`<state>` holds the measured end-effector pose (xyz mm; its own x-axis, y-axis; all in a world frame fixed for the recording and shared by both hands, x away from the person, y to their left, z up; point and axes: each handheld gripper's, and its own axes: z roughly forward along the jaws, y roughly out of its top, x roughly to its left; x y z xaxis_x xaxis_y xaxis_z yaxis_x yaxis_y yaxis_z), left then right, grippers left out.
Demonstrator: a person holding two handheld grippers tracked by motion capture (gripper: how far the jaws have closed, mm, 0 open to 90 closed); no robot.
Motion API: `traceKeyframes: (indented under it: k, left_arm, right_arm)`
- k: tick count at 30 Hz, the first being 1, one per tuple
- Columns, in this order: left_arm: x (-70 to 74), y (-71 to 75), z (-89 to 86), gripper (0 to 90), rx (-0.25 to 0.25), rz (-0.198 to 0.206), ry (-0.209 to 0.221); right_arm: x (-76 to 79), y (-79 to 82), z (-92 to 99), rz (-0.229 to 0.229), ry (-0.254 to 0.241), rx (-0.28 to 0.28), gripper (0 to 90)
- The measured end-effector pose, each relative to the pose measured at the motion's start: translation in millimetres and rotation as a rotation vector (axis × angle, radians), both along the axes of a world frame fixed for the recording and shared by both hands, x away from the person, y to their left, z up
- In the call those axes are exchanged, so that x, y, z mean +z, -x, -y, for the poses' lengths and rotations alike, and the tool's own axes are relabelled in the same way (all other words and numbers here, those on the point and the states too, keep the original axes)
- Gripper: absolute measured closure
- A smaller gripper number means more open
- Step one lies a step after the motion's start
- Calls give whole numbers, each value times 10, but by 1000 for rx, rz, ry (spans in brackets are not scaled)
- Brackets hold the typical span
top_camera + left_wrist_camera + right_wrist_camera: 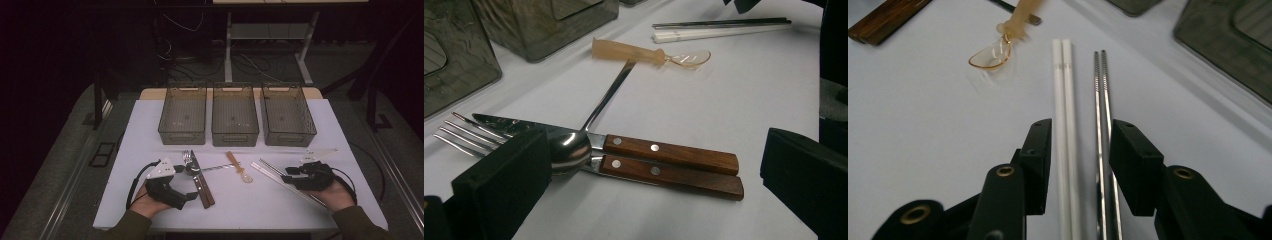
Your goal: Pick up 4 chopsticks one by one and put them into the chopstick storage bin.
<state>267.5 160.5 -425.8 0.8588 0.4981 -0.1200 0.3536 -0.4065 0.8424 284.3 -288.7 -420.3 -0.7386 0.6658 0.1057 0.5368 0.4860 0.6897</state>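
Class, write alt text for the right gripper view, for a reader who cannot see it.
The right claw stands open over two pairs of chopsticks lying side by side on a white table: white chopsticks and metal chopsticks. Farther off lies a translucent amber spoon.

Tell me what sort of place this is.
Probably a lab or workshop set up for recording, not a kitchen: a white table with cutlery laid before three empty bins, loose cables on the floor behind, and dark surroundings.
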Motion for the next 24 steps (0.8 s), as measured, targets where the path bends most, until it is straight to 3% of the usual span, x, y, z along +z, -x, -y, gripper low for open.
traceKeyframes:
  k: [7,10,15,24]
  left_arm:
    - [4,4,-4,0,-1,-1,0]
    - [5,4,-7,0,0,-1,-1]
    - [6,5,-11,0,0,0,-1]
    - [2,-1,-9,0,-7,1,-6]
  right_arm:
    - [10,81,288,-17,39,-58,607]
    - [24,161,414,-53,66,-71,653]
    - [-21,204,479,-79,98,-59,726]
    - [-75,184,489,-119,131,-38,771]
